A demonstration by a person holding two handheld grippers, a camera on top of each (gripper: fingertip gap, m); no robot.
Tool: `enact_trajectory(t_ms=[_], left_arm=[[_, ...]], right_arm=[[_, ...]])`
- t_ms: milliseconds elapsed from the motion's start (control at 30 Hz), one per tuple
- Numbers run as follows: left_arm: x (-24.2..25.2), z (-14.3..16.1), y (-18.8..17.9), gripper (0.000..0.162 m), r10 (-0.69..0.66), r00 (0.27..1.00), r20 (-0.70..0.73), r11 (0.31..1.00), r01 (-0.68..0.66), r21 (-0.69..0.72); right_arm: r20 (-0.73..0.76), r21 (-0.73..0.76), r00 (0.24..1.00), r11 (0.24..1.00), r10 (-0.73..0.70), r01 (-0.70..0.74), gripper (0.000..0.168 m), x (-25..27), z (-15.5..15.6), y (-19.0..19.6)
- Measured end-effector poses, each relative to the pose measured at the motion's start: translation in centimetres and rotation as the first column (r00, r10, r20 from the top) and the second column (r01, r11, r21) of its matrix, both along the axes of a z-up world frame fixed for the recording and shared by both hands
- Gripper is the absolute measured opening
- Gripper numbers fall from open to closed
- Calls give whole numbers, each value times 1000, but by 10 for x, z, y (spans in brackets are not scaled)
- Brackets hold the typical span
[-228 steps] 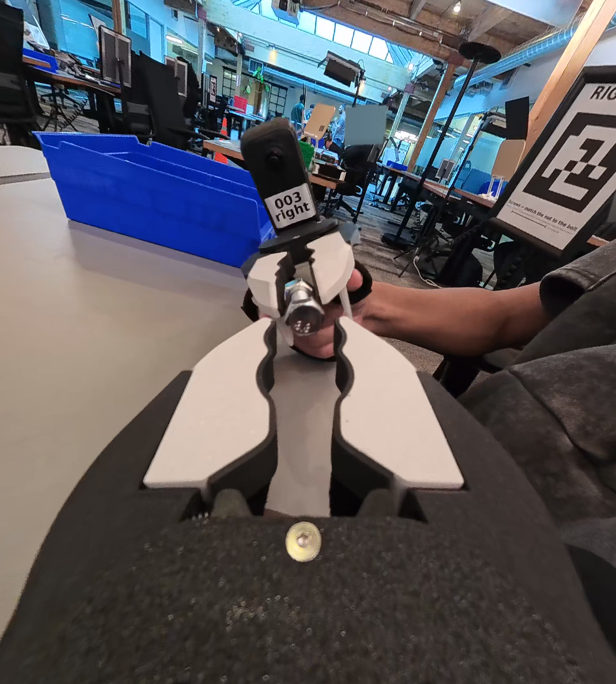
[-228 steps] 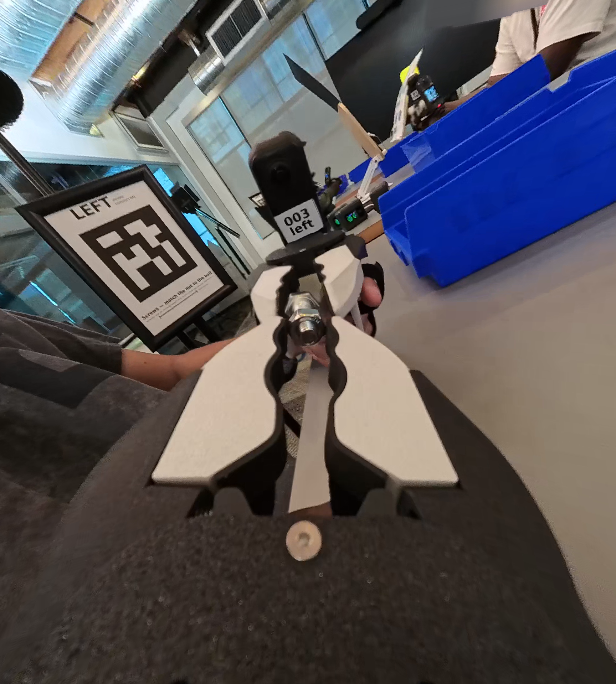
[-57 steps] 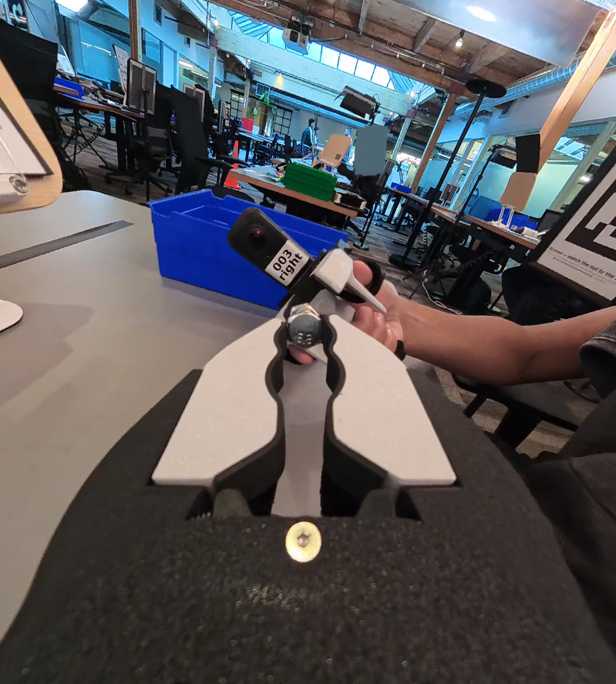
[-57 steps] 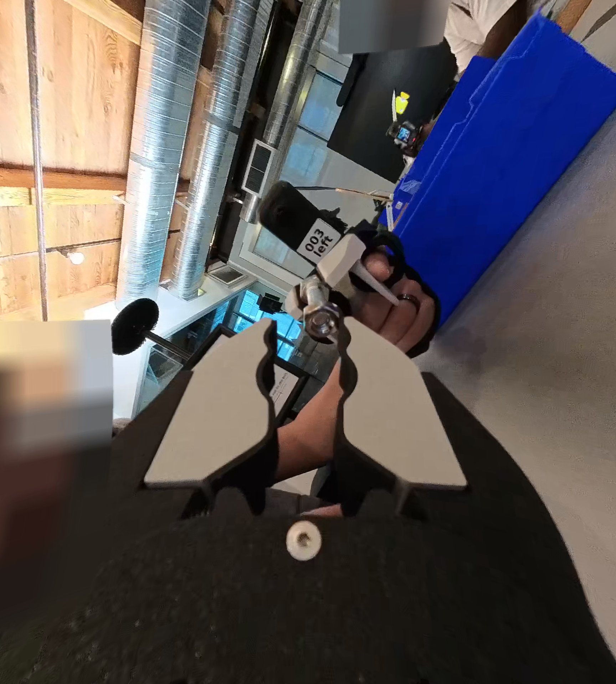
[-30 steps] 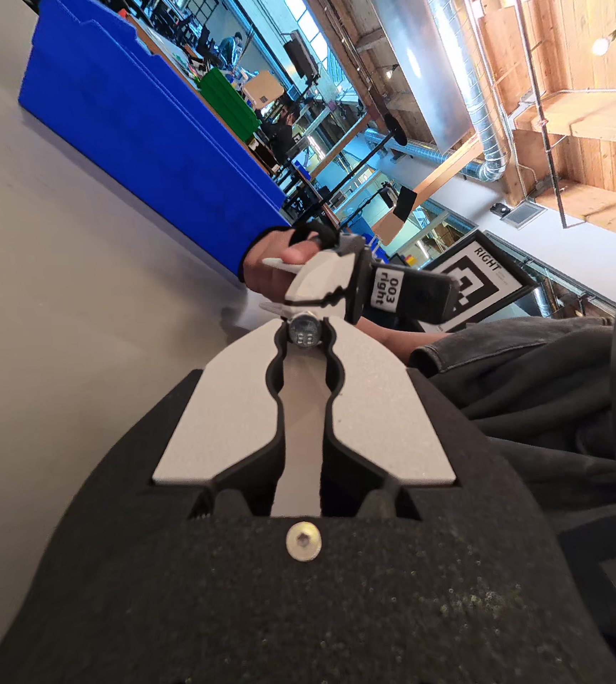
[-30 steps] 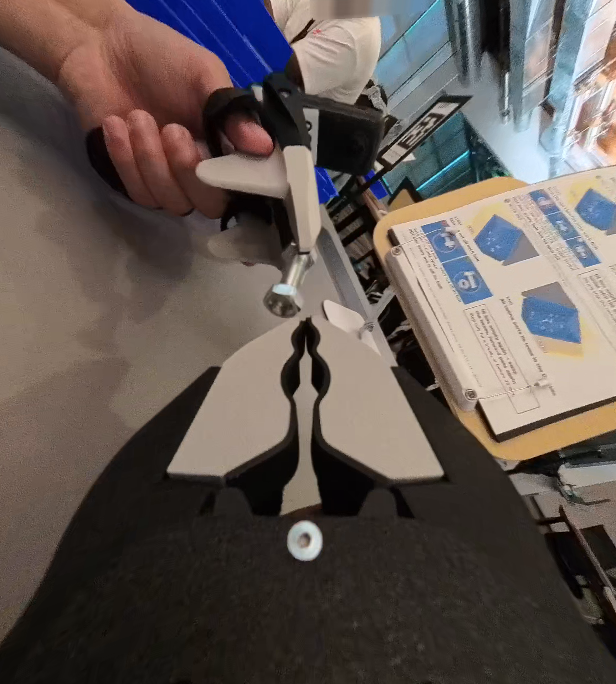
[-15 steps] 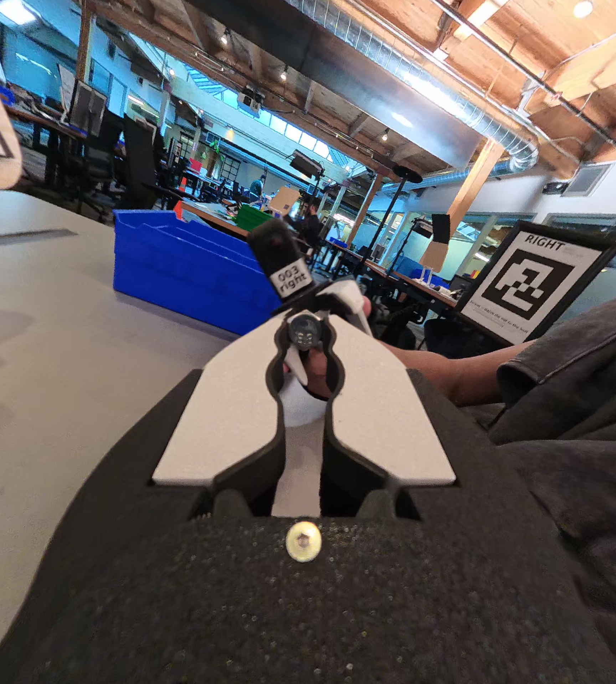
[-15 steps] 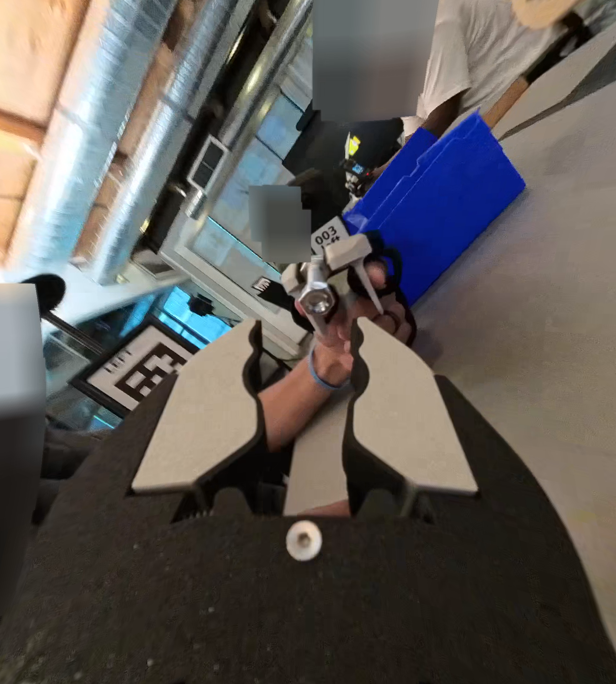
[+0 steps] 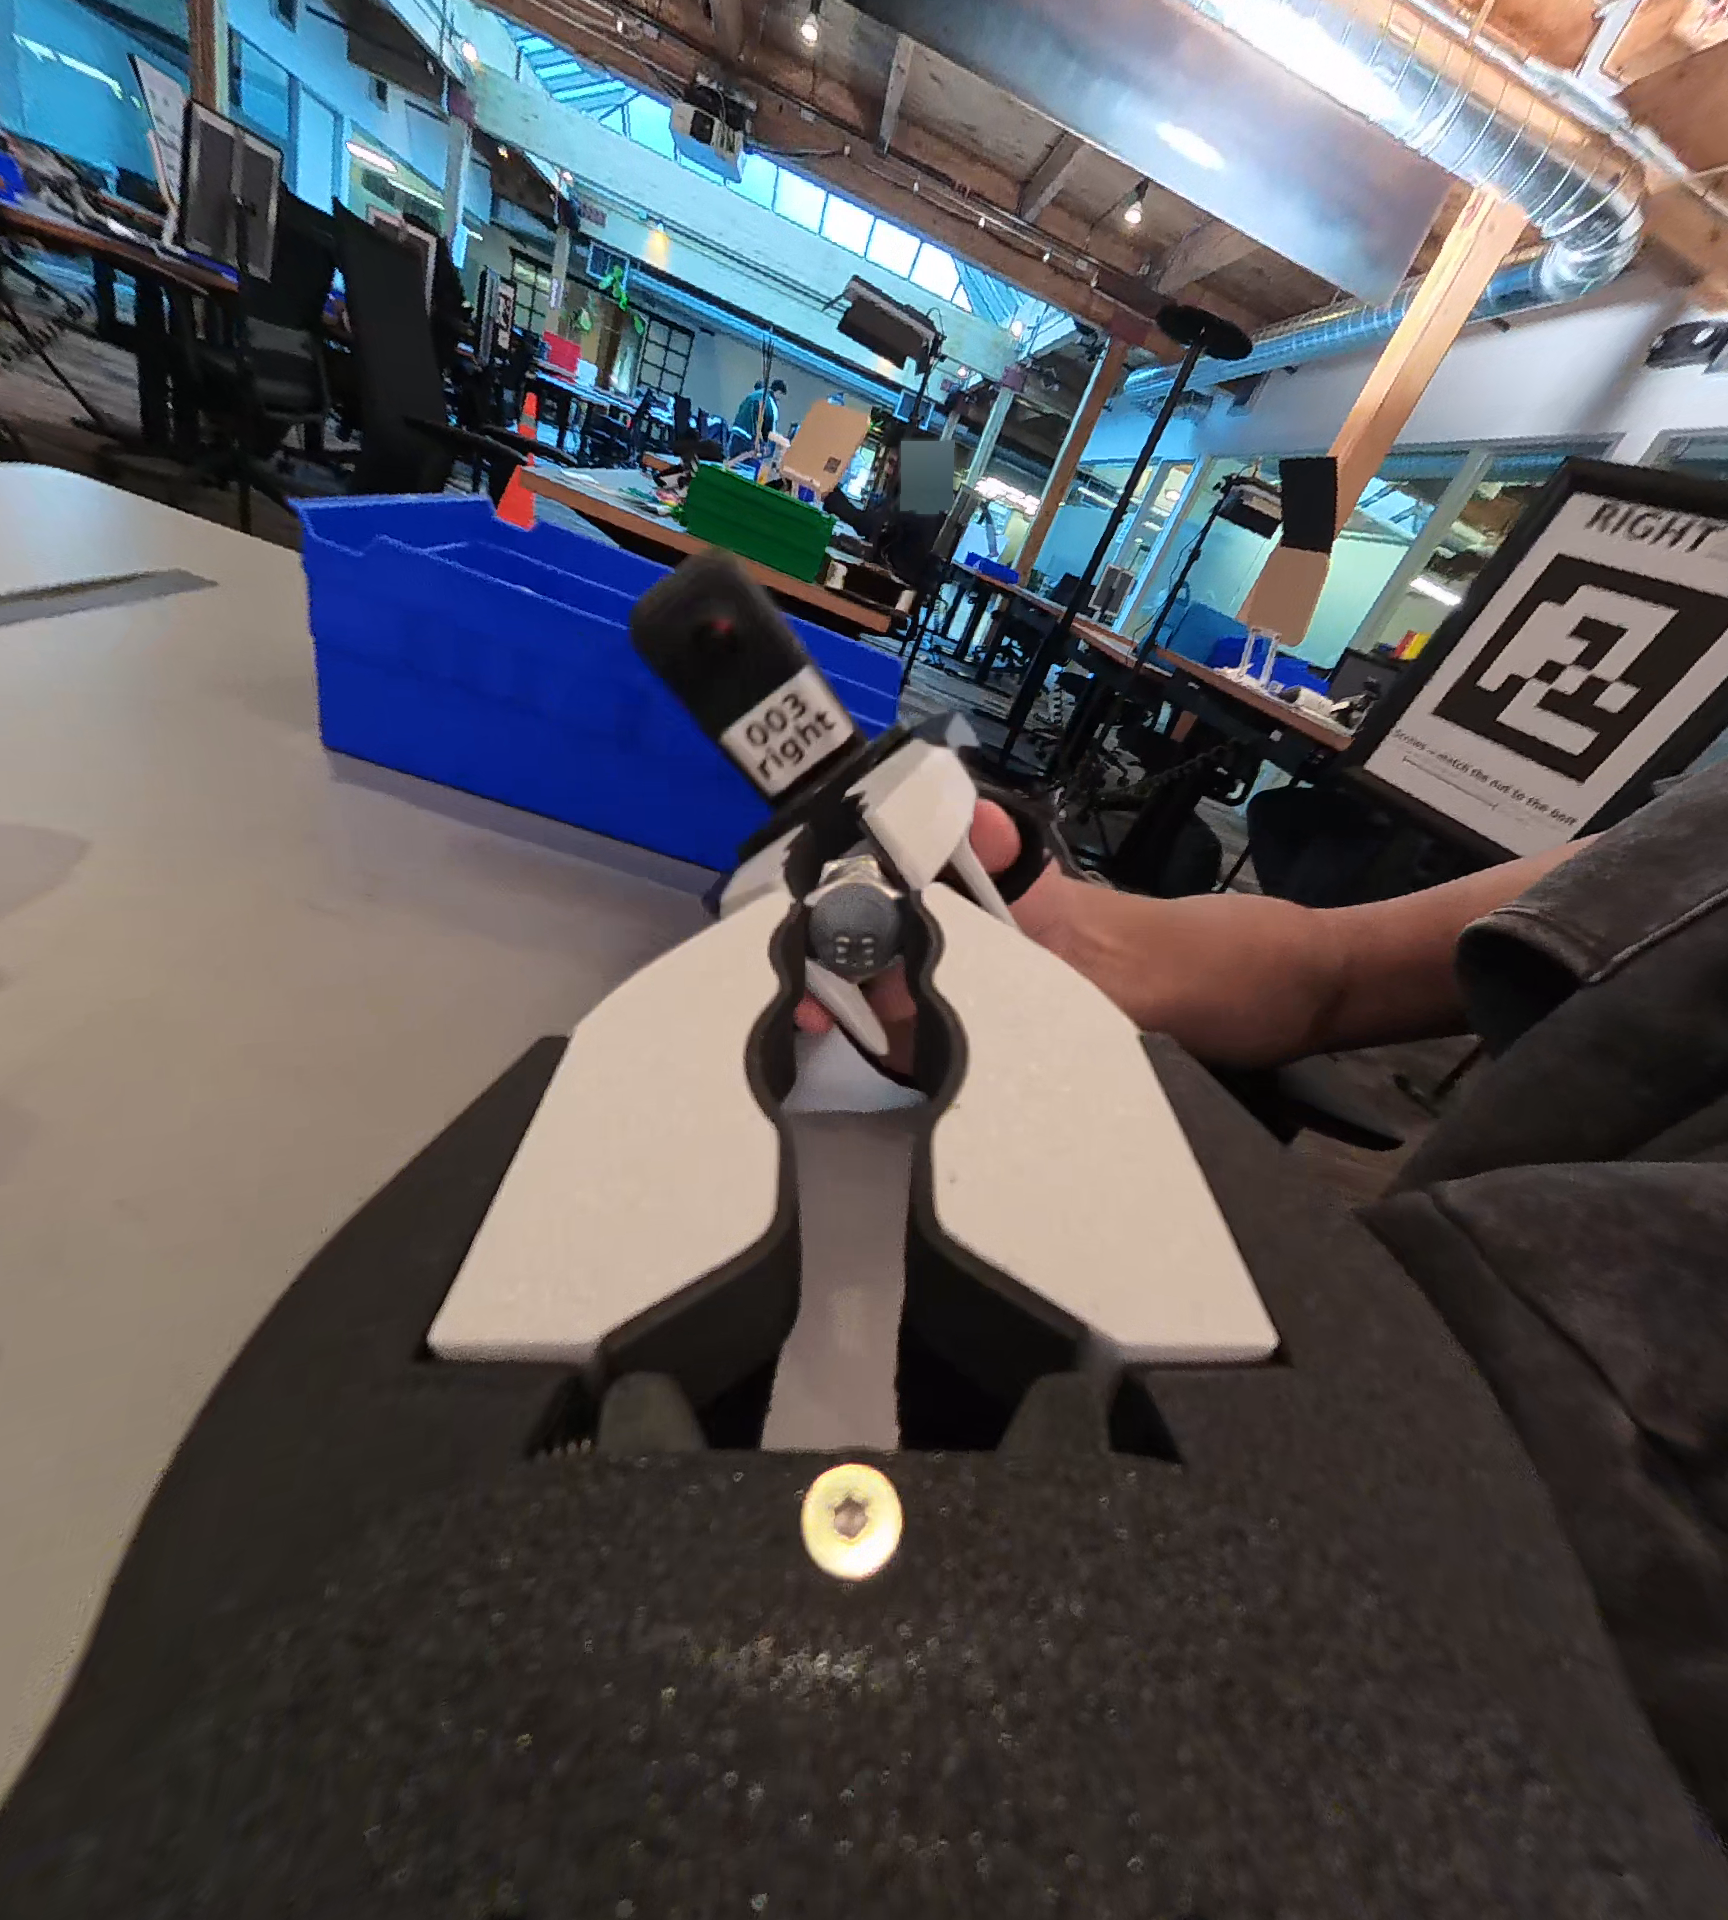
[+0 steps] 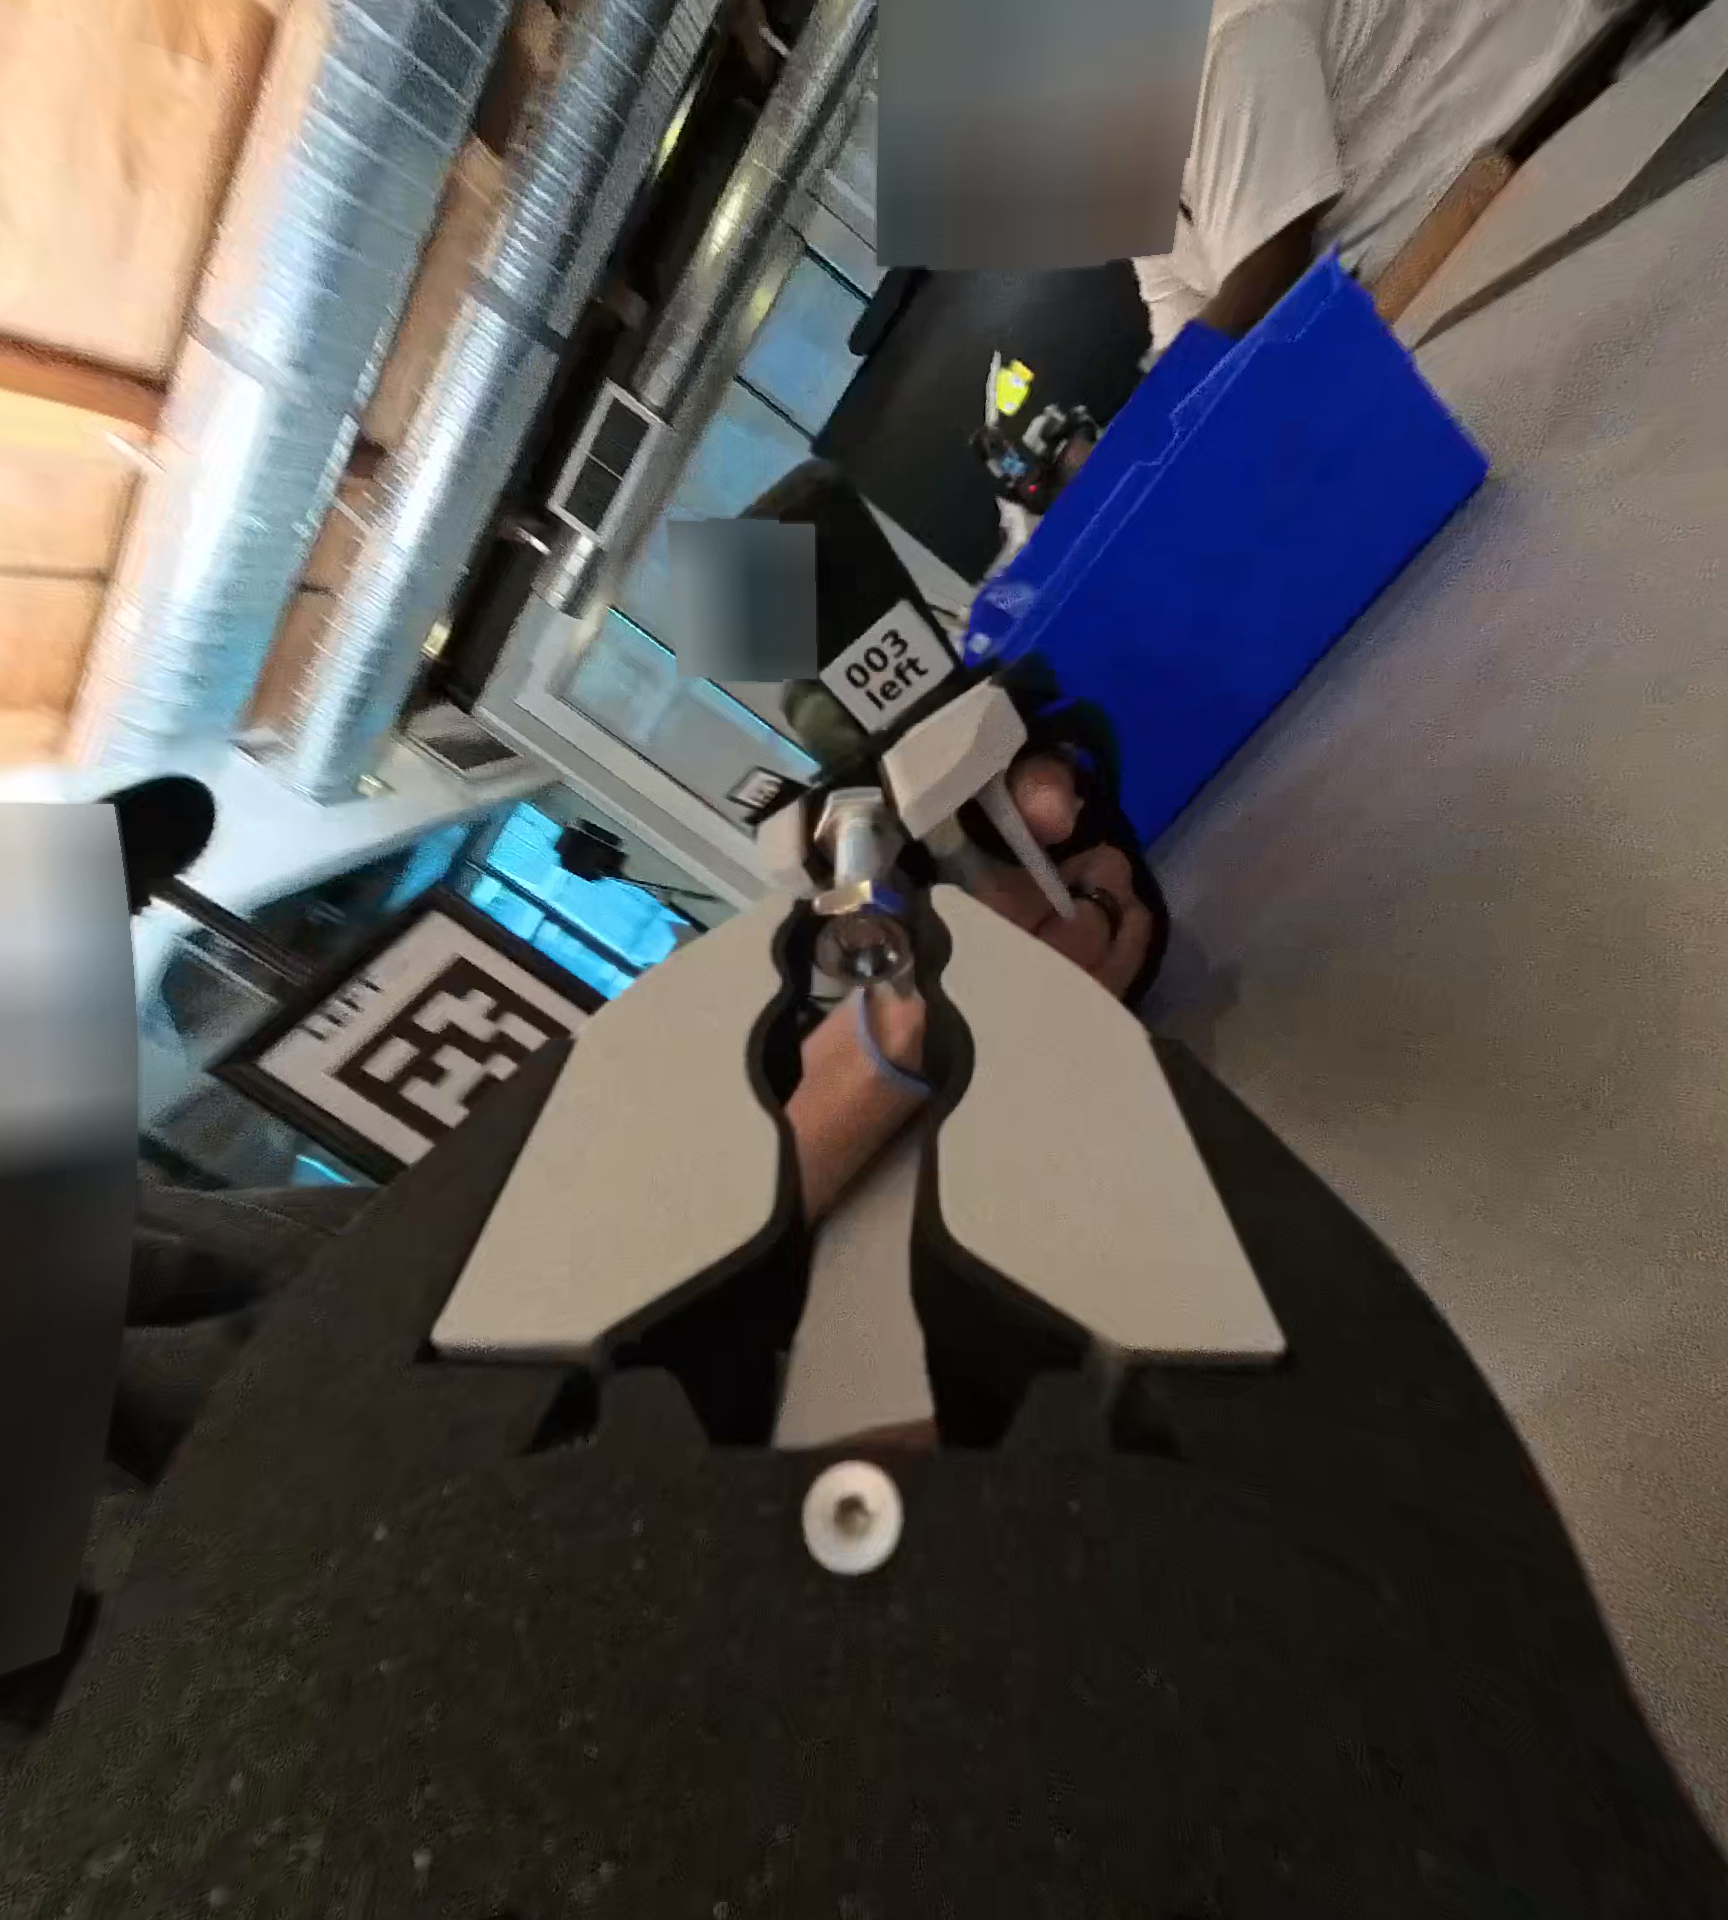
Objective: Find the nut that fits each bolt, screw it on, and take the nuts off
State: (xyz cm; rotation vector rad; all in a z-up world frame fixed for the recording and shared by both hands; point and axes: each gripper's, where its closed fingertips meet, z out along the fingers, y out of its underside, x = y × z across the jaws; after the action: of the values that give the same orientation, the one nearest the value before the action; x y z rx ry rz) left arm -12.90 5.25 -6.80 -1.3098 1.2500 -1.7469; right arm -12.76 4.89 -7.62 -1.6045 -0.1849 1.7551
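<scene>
Bolt and nut held end to end between your grippers

Your left gripper (image 9: 855, 951) clamps the bolt (image 9: 852, 940) head; its shank runs straight towards your right gripper (image 10: 860, 951), whose fingers pinch narrowly around the nut (image 10: 858, 948), above the table (image 9: 164, 935)

A long blue plastic bin (image 9: 486, 665) sits on the pale grey table (image 9: 112, 935), with a black-framed square-pattern marker sign (image 9: 1587, 675) standing beyond the table's edge.

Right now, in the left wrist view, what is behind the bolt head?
Behind the bolt head are the right gripper and the hand holding it. Farther back stands a blue bin. The bolt's shank and any nut are hidden by the head.
</scene>
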Motion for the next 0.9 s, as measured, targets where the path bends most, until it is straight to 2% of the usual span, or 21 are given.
enact_trajectory(t_ms=[67, 100, 167, 233, 267, 367, 400, 467, 500, 533, 633, 700, 833, 900], left_arm=[[-1, 0, -1, 17, -30, 1000, -8, 998, 29, -49], [-1, 0, -2, 17, -45, 999, -12, 997, 45, -68], [-1, -2, -6, 17, -85, 996, -23, 992, 83, -94], [-2, -1, -11, 17, -120, 992, -25, 987, 117, -113], [-1, -2, -13, 17, -129, 991, -29, 985, 124, -120], [1, -9, -13, 17, -146, 987, -67, 980, 135, -148], [1, -11, -13, 17, -153, 985, -81, 978, 139, -158], [3, -14, -14, 17, -165, 982, -97, 974, 147, -170], [2, -15, -16, 17, -178, 979, -99, 971, 158, -180], [2, -14, -17, 17, -189, 977, -95, 967, 168, -192], [4, -12, -17, 17, -186, 979, -81, 964, 166, -206], [5, -12, -14, 17, -158, 984, -83, 972, 141, -188], [0, -4, -8, 17, -126, 992, -30, 979, 120, -166], [-5, 5, -3, 17, -89, 996, 22, 987, 91, -135]], right_arm=[[225, 197, 968, 978, -107, 62, 18, -1, -3, 0], [341, 318, 922, 946, -181, 67, 18, -1, -6, 0], [502, 570, 784, 821, -366, 18, 18, 0, -9, -2], [532, 749, 650, 659, -542, -63, 18, 3, -7, -4], [528, 807, 579, 580, -622, -112, 18, 4, -6, -4], [426, 872, 258, 317, -867, -374, 19, 10, -11, 0], [357, 847, 160, 247, -920, -470, 18, 11, -12, 1], [93, 702, -25, 83, -995, -707, 18, 14, -10, 1], [-38, 609, -60, 24, -997, -792, 18, 14, -9, -2], [-106, 575, -56, -15, -993, -818, 18, 13, -7, -4], [-111, 609, -60, -20, -992, -793, 19, 14, -5, -4], [13, 725, -53, 46, -999, -688, 18, 15, -9, -2], [292, 867, 174, 184, -940, -463, 45, 7, -14, -11], [398, 908, 330, 316, -856, -277, 47, 7, -8, -14]])
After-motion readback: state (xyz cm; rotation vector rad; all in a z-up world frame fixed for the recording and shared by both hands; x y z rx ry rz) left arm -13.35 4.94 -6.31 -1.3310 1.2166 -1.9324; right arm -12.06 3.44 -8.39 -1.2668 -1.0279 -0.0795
